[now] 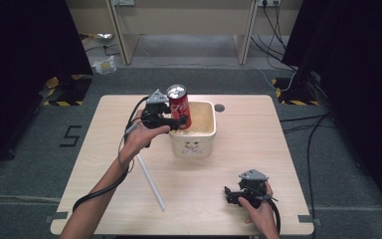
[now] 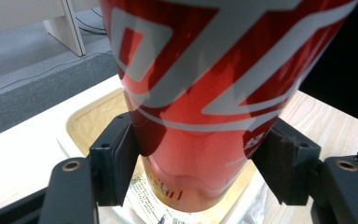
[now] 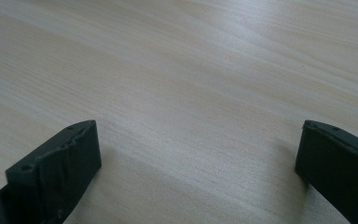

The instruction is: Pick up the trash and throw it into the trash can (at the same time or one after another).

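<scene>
A red soda can (image 1: 179,105) with white lettering hangs upright over the white square bin (image 1: 205,144) near the table's middle. My left gripper (image 1: 175,121) is shut on the can's lower half, a pad pressing on each side. In the left gripper view the red can (image 2: 205,93) is up close between the jaws, its base above the bin's inside (image 2: 93,116), where printed paper lies. My right gripper (image 1: 234,195) rests low at the table's near right, jaws wide apart. In the right gripper view nothing lies between its fingertips (image 3: 56,163), just bare wood.
A white stick (image 1: 151,181) lies slantwise on the wooden table (image 1: 248,129) left of centre, below my left hand. A small round hole (image 1: 219,107) sits behind the bin. Desk legs and cables stand on the grey floor beyond the table.
</scene>
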`<action>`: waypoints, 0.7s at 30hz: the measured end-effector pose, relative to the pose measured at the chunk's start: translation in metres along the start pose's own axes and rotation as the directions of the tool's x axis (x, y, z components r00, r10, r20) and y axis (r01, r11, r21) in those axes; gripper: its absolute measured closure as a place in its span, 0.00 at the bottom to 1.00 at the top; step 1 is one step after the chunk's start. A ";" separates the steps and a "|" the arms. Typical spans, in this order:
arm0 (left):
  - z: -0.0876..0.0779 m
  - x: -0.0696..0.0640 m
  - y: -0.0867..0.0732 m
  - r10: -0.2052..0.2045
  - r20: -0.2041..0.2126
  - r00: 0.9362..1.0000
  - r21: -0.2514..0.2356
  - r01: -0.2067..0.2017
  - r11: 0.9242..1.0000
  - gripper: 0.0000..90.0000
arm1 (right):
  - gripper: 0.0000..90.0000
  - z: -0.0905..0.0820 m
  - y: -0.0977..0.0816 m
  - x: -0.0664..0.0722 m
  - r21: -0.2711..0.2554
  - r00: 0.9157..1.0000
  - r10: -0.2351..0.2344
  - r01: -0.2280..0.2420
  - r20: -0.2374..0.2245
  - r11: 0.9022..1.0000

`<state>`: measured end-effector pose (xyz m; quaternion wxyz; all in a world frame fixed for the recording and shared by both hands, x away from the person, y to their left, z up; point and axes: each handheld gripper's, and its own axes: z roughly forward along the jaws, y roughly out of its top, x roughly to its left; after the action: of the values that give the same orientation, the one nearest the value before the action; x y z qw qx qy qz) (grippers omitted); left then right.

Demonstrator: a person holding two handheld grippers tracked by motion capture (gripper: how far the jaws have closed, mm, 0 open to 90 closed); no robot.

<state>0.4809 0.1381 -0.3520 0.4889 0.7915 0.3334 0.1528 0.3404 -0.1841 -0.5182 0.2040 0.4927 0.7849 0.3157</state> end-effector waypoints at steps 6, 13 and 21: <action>0.012 0.006 -0.005 -0.006 -0.015 1.000 0.030 0.006 1.000 0.37 | 0.00 0.000 0.000 0.000 -0.001 1.000 -0.002 0.002 -0.001 1.000; 0.020 0.009 -0.015 -0.010 -0.016 1.000 0.047 0.010 0.999 0.37 | 0.00 0.000 0.000 0.000 -0.002 1.000 -0.005 0.005 -0.002 1.000; 0.024 0.010 -0.016 0.001 -0.014 1.000 0.055 0.000 0.999 0.37 | 0.00 0.000 0.000 0.000 -0.003 1.000 -0.007 0.007 -0.002 1.000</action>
<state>0.4955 0.1333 -0.3779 0.4647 0.8035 0.3408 0.1494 0.3407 -0.1842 -0.5185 0.2052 0.4891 0.7863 0.3167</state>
